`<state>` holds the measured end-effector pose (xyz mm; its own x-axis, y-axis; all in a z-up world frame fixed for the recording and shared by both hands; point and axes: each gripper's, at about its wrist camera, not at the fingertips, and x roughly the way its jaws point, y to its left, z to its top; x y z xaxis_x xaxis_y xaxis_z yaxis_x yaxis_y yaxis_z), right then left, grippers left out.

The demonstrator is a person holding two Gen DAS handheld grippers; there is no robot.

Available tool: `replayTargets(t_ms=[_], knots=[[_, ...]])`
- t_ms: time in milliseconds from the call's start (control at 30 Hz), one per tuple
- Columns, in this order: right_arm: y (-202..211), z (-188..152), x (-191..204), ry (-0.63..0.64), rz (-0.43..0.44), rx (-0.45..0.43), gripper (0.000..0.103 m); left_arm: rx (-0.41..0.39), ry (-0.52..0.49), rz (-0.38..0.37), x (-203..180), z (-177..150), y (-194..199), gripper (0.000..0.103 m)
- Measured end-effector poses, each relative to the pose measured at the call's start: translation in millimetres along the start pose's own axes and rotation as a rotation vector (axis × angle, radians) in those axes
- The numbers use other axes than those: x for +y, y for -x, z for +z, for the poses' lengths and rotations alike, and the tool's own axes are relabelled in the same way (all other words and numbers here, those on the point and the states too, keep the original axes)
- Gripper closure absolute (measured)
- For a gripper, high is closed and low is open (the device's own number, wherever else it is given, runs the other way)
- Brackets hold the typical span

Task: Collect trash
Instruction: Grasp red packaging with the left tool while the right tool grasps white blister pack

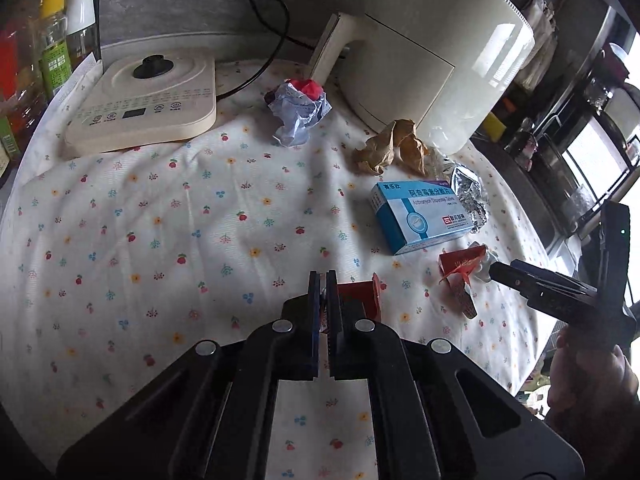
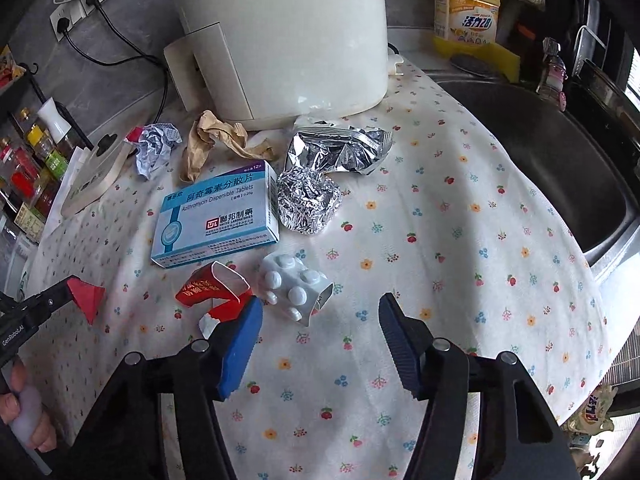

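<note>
My left gripper (image 1: 325, 280) is shut on a red paper scrap (image 1: 362, 294) and holds it just above the flowered cloth; the scrap also shows in the right wrist view (image 2: 86, 294). My right gripper (image 2: 320, 316) is open above the cloth, close to a white pill blister pack (image 2: 294, 286) and a torn red wrapper (image 2: 210, 288). Other trash lies beyond: a blue medicine box (image 2: 216, 218), crumpled foil (image 2: 308, 202), a silver foil bag (image 2: 340, 150), brown crumpled paper (image 2: 212, 140) and a crumpled white-blue paper ball (image 1: 298, 110).
A large white appliance (image 2: 288, 36) stands at the back. A cream kettle base (image 1: 148, 96) sits at the left, with bottles (image 1: 52, 44) beside it. A steel sink (image 2: 552, 152) lies to the right, with a yellow detergent bottle (image 2: 466, 8) behind it.
</note>
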<state>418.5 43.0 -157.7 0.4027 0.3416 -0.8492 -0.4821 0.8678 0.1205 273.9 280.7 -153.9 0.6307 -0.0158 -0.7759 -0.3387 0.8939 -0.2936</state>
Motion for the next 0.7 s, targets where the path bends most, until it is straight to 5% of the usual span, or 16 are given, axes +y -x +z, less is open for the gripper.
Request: replayTargets(t_ms=[233, 333, 700], knots=[[-19, 8, 6, 0.019, -0.001, 0.017, 0.043, -0.013, 0.038, 0.042, 18, -8, 13, 0.099], [-20, 8, 8, 0.026, 0.005, 0.020, 0.065, -0.018, 0.050, 0.048, 21, -12, 18, 0.099], [27, -28, -27, -0.048, -0.002, -0.029, 0.068, -0.039, 0.019, 0.016, -9, -21, 24, 0.099]])
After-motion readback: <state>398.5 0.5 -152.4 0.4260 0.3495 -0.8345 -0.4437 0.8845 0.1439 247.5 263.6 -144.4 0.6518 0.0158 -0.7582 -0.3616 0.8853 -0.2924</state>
